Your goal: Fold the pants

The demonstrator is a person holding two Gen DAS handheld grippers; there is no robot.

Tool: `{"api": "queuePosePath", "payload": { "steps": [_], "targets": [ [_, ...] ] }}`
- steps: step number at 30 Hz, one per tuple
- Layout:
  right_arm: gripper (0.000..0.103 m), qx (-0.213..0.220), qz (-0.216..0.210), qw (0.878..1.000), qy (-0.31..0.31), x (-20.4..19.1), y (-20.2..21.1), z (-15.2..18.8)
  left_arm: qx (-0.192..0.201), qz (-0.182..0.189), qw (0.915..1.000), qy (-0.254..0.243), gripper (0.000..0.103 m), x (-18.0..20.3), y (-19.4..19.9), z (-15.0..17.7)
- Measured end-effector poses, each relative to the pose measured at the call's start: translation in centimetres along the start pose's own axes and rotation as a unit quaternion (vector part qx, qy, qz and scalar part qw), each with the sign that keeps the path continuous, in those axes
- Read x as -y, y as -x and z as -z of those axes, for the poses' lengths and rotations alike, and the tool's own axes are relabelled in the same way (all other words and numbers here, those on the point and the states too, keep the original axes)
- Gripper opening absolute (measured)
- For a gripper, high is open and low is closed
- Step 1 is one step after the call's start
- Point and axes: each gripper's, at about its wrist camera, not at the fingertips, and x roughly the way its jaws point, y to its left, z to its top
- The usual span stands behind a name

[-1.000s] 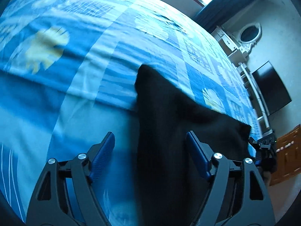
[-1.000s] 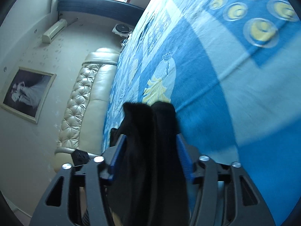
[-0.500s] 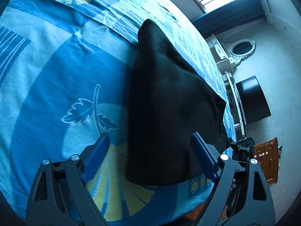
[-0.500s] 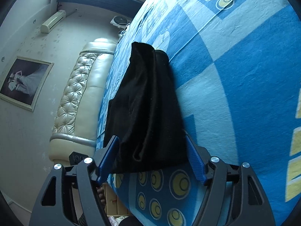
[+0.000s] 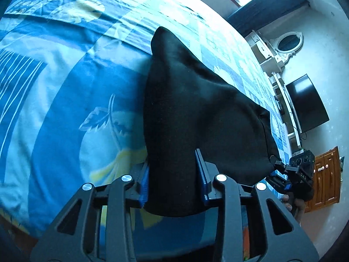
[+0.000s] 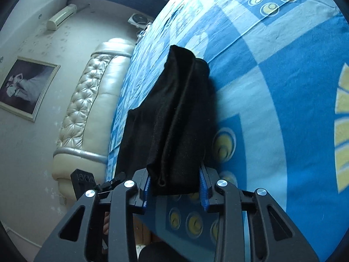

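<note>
Since the earlier frames both grippers' jaws have just been closing. The left gripper [image 5: 174,174] and right gripper [image 6: 175,185] now each clamp the near edge of the black pants [image 5: 196,109] — folded, lying ahead of the jaws on the blue patterned bedspread [image 5: 65,87]. Left of the right jaws — a tufted headboard [image 6: 87,109].

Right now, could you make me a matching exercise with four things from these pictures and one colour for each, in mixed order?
Things:
1. pants
2. bed cover
3. headboard
4. cabinet

Colours:
A. brown wood
B. black
C. cream
D. blue with yellow patterns

Pairs: 1-B, 2-D, 3-C, 4-A
</note>
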Motion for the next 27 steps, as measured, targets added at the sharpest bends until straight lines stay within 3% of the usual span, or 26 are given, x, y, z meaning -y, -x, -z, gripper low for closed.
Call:
{"api": "queuePosePath", "payload": {
  "steps": [4, 7, 17, 27],
  "targets": [
    [0.035, -0.017, 0.014, 1.000, -0.009, 1.7, -0.8, 1.4, -0.004, -0.003, 0.9999, -0.015, 0.035, -0.9, 0.0, 1.4],
    [0.035, -0.011, -0.003, 0.999, -0.030, 3.7, -1.4, 1.6, 0.000, 0.017, 0.9998, 0.002, 0.037, -2.4, -0.9, 1.9],
    [0.035, 0.002, -0.011, 1.000, -0.026, 3.9, -1.2, 2.1, 0.007, 0.027, 0.9993, -0.024, 0.042, -2.3, -1.1, 2.2],
    [0.048, 0.019, -0.043, 0.998, -0.046, 4.9, 0.4, 3.0, 0.026, 0.015, 0.9990, -0.034, 0.075, -2.8, -0.3, 2.6]
  ]
}}
